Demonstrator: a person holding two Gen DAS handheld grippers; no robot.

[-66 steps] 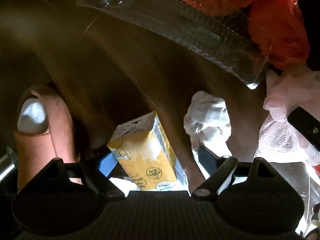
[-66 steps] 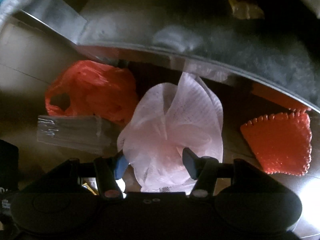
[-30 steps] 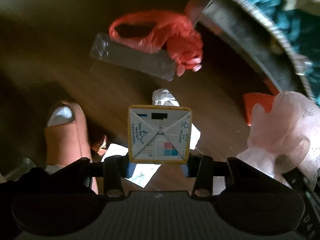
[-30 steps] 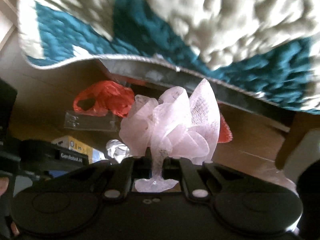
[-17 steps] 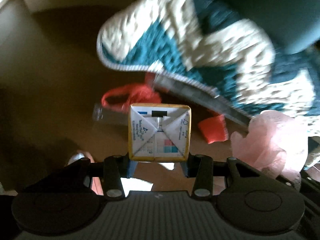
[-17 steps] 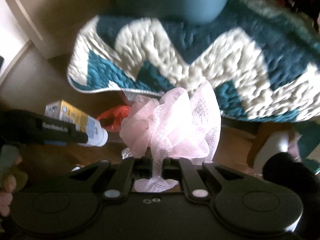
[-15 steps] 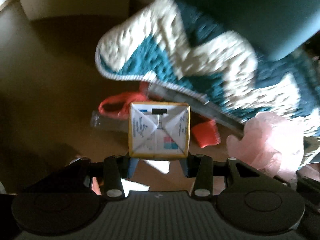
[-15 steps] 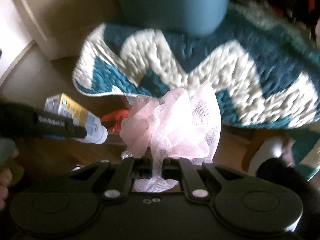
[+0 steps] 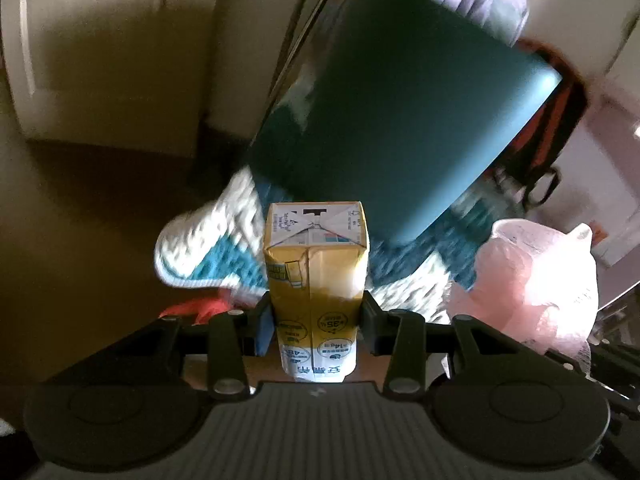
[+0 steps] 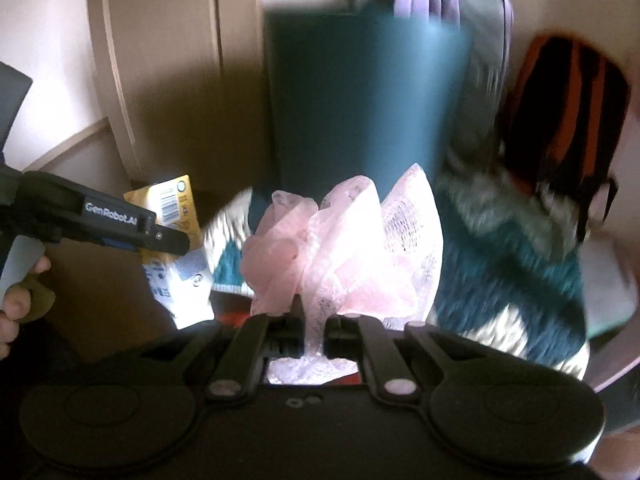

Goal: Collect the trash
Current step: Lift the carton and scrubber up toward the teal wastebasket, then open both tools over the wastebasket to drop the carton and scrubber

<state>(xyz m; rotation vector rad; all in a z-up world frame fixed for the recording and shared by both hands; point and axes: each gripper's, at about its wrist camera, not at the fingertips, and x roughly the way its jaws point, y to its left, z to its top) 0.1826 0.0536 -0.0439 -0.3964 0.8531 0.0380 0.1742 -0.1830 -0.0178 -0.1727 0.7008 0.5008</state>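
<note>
My left gripper is shut on a yellow drink carton, which stands upright between the pads with its folded white top facing away. The right gripper is shut on a pink mesh puff, pinching its gathered stem so the ruffles fan out above the fingers. In the left wrist view the pink mesh puff hangs at the right. The right wrist view shows the left gripper at the left, held by a hand, with the carton in it. Both are lifted well above the floor.
A teal cushion or seat back fills the middle ahead, with a teal-and-white chevron blanket draped below it. A red plastic bag lies on the brown floor underneath. Cream wall panels stand at the left, an orange-black bag at the right.
Both grippers have risen from near the floor, each keeping its load. The floor litter has dropped out of sight below, and the blanket and teal cushion now fill the view.
</note>
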